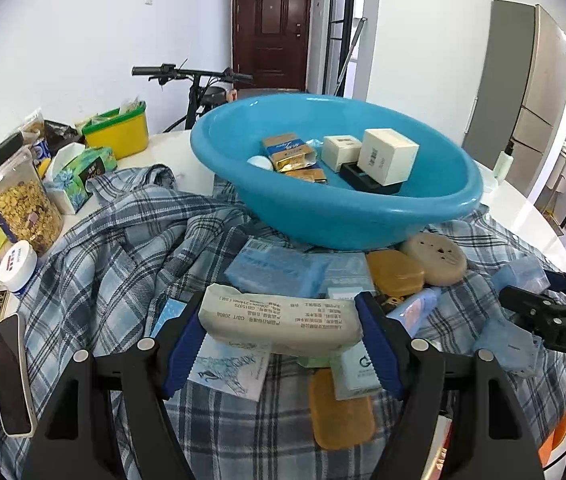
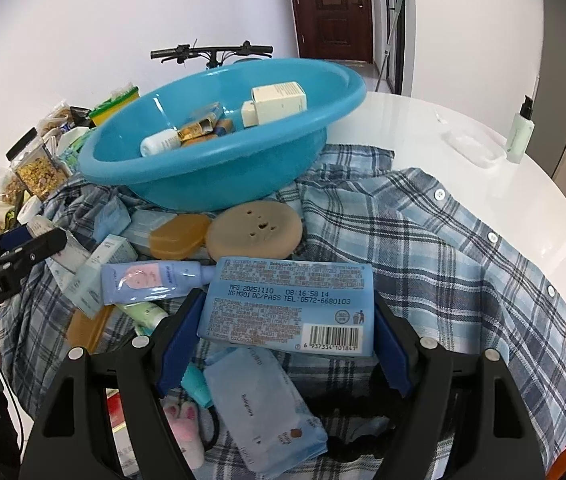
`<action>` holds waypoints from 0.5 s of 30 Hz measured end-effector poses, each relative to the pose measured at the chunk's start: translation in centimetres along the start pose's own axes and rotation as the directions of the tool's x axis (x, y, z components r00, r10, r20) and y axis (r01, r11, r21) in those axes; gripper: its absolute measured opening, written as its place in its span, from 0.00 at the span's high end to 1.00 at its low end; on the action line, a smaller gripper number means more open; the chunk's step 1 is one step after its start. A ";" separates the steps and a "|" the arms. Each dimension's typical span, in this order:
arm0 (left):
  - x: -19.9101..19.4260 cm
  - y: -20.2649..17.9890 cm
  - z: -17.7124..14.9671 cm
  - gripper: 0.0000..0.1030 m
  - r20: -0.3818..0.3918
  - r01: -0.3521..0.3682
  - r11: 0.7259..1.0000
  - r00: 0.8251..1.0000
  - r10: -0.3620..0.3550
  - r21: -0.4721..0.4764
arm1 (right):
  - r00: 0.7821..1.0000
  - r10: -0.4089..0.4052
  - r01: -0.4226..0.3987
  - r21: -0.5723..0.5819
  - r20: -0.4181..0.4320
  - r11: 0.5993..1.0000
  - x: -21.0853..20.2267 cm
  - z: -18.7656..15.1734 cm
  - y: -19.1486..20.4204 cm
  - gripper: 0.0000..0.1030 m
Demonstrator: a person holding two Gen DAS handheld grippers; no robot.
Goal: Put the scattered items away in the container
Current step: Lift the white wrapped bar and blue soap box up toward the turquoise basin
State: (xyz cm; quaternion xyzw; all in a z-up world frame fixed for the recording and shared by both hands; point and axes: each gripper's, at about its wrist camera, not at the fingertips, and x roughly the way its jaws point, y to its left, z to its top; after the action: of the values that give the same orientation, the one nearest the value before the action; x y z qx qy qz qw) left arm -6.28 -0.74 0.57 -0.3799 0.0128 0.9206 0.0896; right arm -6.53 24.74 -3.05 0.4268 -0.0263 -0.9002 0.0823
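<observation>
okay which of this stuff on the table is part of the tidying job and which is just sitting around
Job: blue basin, grey packet in left gripper, blue wipes pack in right gripper, tan disc.
Lying about: cereal jar, yellow tub, pump bottle.

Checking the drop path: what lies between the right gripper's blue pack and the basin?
In the right wrist view, a round tan disc and an amber soap case lie between blue pack and basin.

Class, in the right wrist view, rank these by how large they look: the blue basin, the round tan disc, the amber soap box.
1. blue basin
2. round tan disc
3. amber soap box

Disc and box lie side by side, so that ranking is fair; the basin sits slightly farther back.
</observation>
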 end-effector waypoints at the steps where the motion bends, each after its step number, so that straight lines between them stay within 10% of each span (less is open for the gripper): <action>1: -0.2 -0.2 0.0 0.27 0.004 0.003 1.000 1.000 -0.003 0.000 | 1.000 0.002 -0.002 -0.001 0.004 1.000 -0.1 0.0 0.1 0.25; 15: -3.0 -2.6 -1.0 0.27 0.053 0.028 0.999 0.998 -0.029 0.016 | 0.999 0.034 -0.033 -0.034 0.039 0.999 -1.7 -0.8 2.3 0.25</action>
State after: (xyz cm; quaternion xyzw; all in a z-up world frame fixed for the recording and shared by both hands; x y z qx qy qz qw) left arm -3.07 1.23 2.06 -0.3548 0.0119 0.9289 0.1058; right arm -4.55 22.77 -1.97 0.4071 -0.0199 -0.9072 0.1041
